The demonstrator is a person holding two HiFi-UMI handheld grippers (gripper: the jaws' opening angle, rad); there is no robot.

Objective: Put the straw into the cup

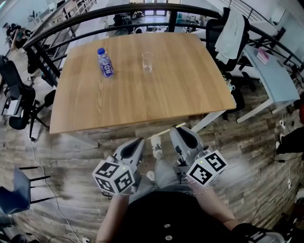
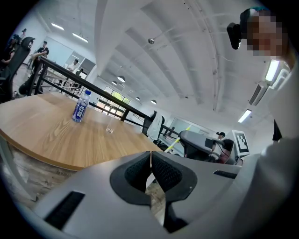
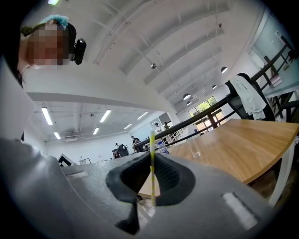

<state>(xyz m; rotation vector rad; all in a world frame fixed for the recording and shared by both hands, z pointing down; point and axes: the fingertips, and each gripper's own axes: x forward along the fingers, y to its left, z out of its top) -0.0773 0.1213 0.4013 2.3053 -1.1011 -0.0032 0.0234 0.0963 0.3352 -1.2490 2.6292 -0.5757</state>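
A thin yellow-and-white striped straw [image 3: 152,140] is pinched between the two closed jaws of the right hand-held gripper [image 3: 152,161]. In the right gripper view it stands upright between the dark ribbed pads, and its top sticks up past the jaw tips. The straw is well apart from the cup [image 1: 147,61], held low in front of the person and off the near edge of the table [image 1: 142,102].

The cup is a clear, empty-looking glass standing upright toward the far side of the pale wooden table. Near the cup, to its left in the head view, stands a small plastic water bottle [image 1: 105,62] with a blue cap and blue label, upright and not touching the cup.

The left hand-held gripper [image 2: 150,158] is just beside the right one, equally far from the cup. Its jaws are pressed together with nothing between them — only a narrow seam shows where the pads meet. Each gripper carries a white cube with black square markers at its back end.

Beyond the cup runs a dark curved railing [image 1: 142,9]. To the cup's right, past the table corner, is a black office chair [image 1: 223,47] with a white garment draped over it. The floor [image 1: 71,161] under the table is grey-brown wood plank.
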